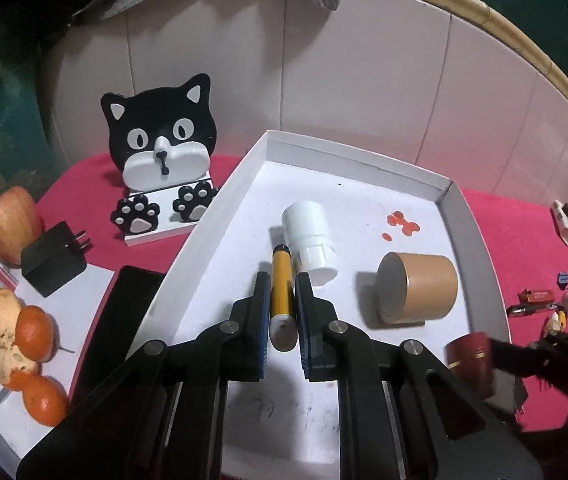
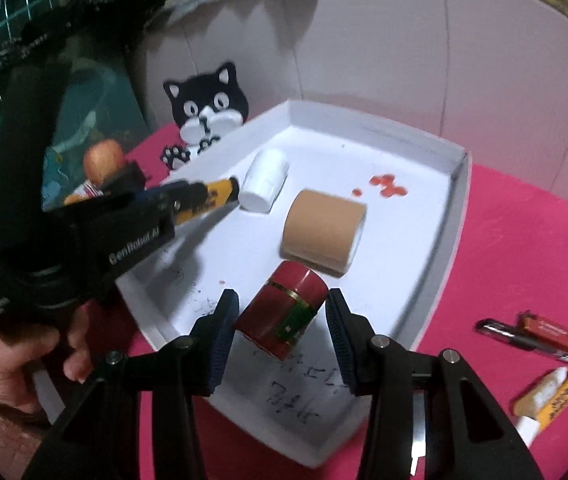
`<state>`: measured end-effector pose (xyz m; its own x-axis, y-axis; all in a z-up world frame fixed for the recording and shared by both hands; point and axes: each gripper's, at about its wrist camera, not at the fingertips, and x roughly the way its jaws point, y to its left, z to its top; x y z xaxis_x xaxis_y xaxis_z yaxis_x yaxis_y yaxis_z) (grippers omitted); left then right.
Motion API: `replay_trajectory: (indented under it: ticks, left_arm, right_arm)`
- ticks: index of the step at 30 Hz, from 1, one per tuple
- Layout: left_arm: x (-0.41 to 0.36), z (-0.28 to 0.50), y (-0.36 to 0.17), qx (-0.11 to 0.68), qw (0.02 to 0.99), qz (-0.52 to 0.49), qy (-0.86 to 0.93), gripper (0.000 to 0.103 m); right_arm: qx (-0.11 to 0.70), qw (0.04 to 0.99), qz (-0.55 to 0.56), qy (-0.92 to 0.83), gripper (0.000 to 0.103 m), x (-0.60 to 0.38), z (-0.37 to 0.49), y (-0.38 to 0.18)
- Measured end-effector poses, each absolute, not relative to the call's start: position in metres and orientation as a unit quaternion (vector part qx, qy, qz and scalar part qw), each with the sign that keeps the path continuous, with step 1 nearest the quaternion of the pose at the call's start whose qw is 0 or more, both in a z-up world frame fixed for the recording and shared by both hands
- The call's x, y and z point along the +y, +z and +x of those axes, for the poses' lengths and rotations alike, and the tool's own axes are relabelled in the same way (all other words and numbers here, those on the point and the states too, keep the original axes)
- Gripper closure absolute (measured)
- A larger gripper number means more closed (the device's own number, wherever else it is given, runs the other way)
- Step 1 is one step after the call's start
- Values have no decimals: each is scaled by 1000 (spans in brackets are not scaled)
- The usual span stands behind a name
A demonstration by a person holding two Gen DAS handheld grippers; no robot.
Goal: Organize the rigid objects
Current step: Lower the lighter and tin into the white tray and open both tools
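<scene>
A white tray [image 1: 368, 156] lies on the red cloth. In it lie a white bottle [image 1: 311, 240] and a tan cylinder [image 1: 418, 286]. My left gripper [image 1: 282, 284] is shut on a yellow tube [image 1: 281, 298] and holds it over the tray, tip next to the white bottle. In the right wrist view the tray [image 2: 458, 208] holds the white bottle [image 2: 265, 180], the tan cylinder [image 2: 324, 234] and a dark red can [image 2: 284, 316] lying on its side. My right gripper [image 2: 281, 300] is open, its jaws on either side of the red can. The left gripper [image 2: 191, 196] shows there with the tube [image 2: 219, 192].
A black-and-white cat figure [image 1: 163, 152] stands left of the tray, with an apple [image 1: 11, 228], a black charger [image 1: 53, 264] and oranges [image 1: 35, 332] further left. Small items, a pen and a red lighter [image 2: 548, 332], lie on the cloth right of the tray. Red spots [image 1: 404, 224] mark the tray floor.
</scene>
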<state>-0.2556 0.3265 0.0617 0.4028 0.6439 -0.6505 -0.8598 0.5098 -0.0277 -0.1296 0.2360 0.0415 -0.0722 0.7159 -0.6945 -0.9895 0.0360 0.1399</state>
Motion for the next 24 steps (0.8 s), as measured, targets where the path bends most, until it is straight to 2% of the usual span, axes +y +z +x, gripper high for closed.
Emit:
replay_trajectory:
  ticks: [9,11,12,13,14,16,19,24]
  left_arm:
    - [339,-249,60,287,816,-193,463,91]
    - [336,-253,62,281,815,-191,469,88]
    - [335,-255,63,279,814,-192,473,86]
    - [333,-257,64,274,812,-193,477,75]
    - [332,-259,66,271,811,-194,480,43]
    - [329,-263,70,259,812,-193,486,5]
    - [322,-269,78,243,811,-188,498,0]
    - [310,-274,91,226,815,-182,501,0]
  right_arm:
    - [300,665,-213,650,55,258,-127,39]
    - [286,670,-211,651,27,253,-130,41]
    - [277,677,-206,650,6,249,-130,43]
    - [270,681,-204,650,0,247,-132,45]
    - [262,684,-203,650,0,244,-132,47]
    - [248,693,-202,646,0,236,-131,53]
    - [239,711,-182,636,0,222,-124,62]
    - [239,734,-131,621,0,192,-95,83]
